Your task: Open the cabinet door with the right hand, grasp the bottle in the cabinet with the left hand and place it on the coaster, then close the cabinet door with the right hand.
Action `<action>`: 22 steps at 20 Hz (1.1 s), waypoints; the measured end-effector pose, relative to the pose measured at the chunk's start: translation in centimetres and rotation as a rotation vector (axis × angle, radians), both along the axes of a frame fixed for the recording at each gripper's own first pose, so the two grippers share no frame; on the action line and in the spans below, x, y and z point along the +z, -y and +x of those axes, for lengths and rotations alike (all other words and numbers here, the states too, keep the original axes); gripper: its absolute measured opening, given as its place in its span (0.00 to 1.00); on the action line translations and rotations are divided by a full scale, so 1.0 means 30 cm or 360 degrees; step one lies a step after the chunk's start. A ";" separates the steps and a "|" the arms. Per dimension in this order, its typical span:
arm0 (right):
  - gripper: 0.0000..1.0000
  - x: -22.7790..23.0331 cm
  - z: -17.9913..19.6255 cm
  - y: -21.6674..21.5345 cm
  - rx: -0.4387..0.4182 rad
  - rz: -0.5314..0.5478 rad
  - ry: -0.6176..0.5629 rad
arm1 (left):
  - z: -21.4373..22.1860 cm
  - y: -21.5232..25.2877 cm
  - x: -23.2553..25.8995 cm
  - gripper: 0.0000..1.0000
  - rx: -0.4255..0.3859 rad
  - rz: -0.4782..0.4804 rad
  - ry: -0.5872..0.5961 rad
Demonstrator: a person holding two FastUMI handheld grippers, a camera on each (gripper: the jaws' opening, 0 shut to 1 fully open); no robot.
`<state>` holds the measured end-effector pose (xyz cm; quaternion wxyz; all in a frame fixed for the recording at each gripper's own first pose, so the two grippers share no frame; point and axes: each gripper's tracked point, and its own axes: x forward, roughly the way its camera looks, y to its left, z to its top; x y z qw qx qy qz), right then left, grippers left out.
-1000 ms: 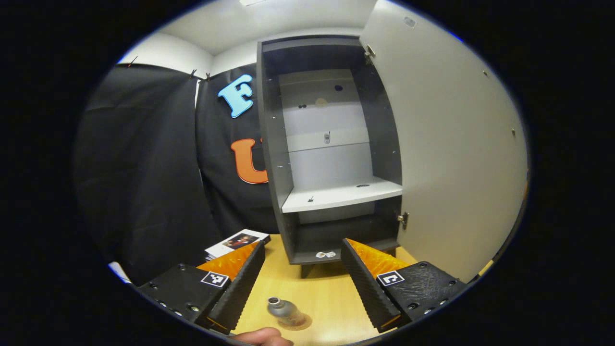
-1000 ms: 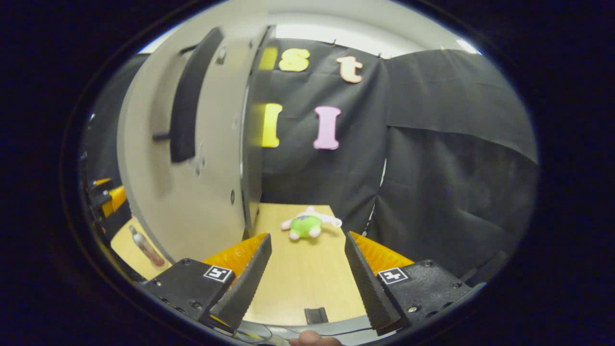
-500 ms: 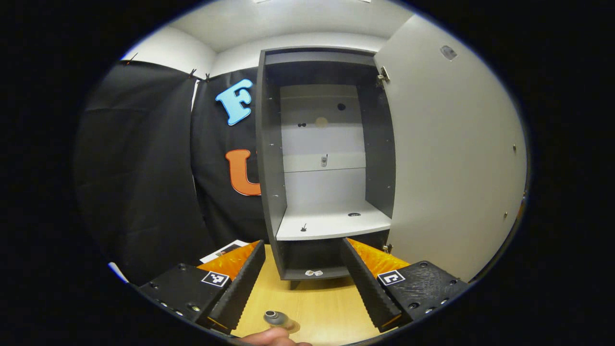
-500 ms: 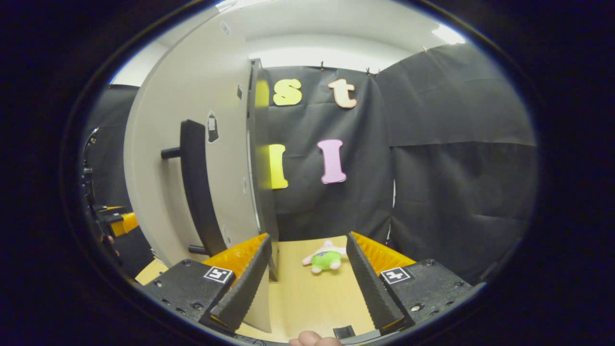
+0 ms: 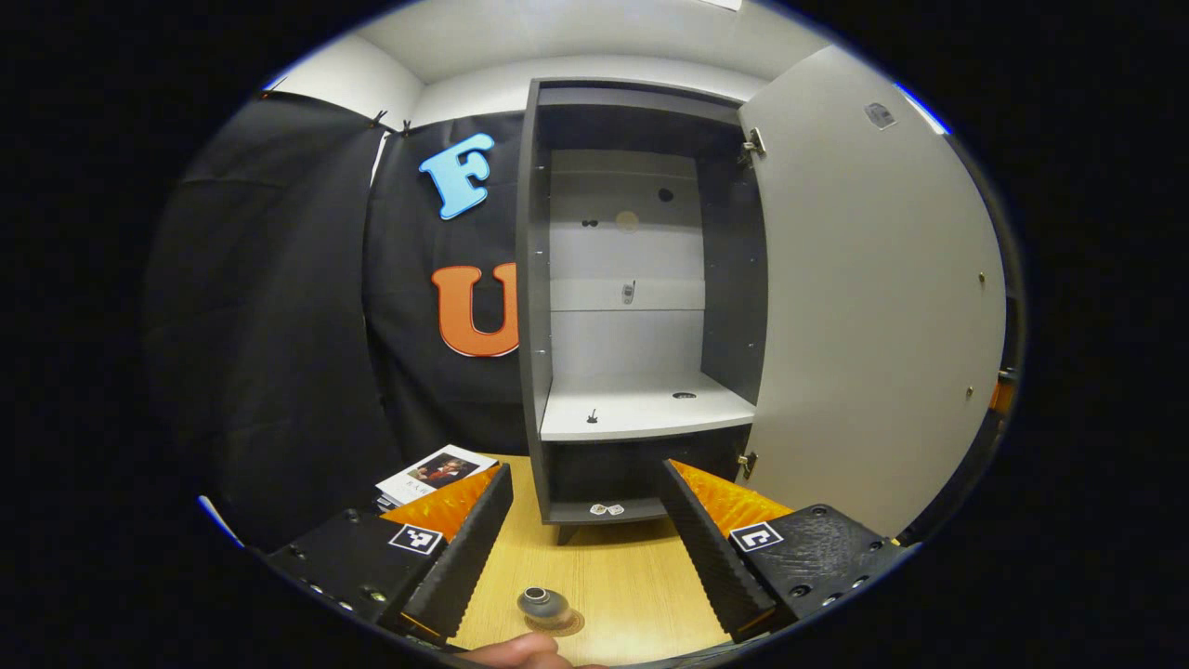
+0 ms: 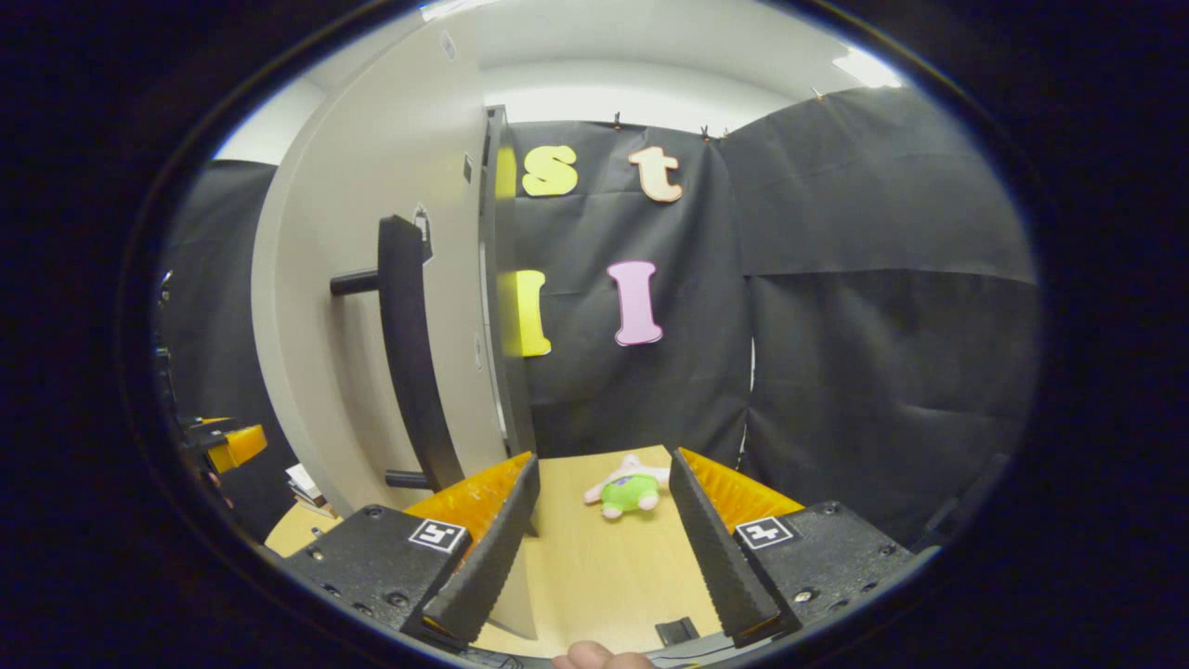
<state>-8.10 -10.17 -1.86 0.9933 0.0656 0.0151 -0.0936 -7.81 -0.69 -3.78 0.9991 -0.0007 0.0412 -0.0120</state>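
Observation:
In the left gripper view a small grey bottle (image 5: 543,605) stands upright on a round coaster (image 5: 560,621) on the wooden table, below and between the fingers of my open left gripper (image 5: 585,530). Beyond it the dark cabinet (image 5: 632,307) stands with its pale door (image 5: 873,307) swung wide to the right; its white shelf (image 5: 641,413) holds no bottle. In the right gripper view my open right gripper (image 6: 602,530) sits beside the door's outer face (image 6: 372,307), the long dark handle (image 6: 409,353) up and to its left. The left gripper (image 6: 228,444) shows at the far left.
A stack of printed cards (image 5: 435,471) lies on the table left of the cabinet. A green and pink plush toy (image 6: 627,488) lies on the table ahead of the right gripper. Black cloth walls close the booth. A fingertip (image 5: 506,655) shows at the bottom edge.
The left gripper has drawn back from the bottle, which now sits lower in its view. The right gripper has swung round and come nearer the door's outer face and handle.

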 end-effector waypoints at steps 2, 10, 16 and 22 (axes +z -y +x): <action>0.87 0.005 -0.006 -0.032 -0.0019 -0.0007 0.0002 | -0.001 -0.053 0.002 0.96 0.0008 -0.0043 0.0009; 0.90 0.003 -0.005 -0.224 -0.0003 -0.0026 -0.0022 | 0.002 -0.211 -0.103 0.96 -0.0012 -0.0124 -0.0073; 0.91 0.027 0.042 -0.409 0.0059 -0.0081 0.0005 | 0.003 -0.322 -0.115 0.96 -0.0018 -0.0170 -0.0064; 0.87 0.040 0.140 -0.640 0.0214 -0.0092 0.0023 | -0.053 -0.436 -0.162 0.95 -0.0001 -0.0188 -0.0096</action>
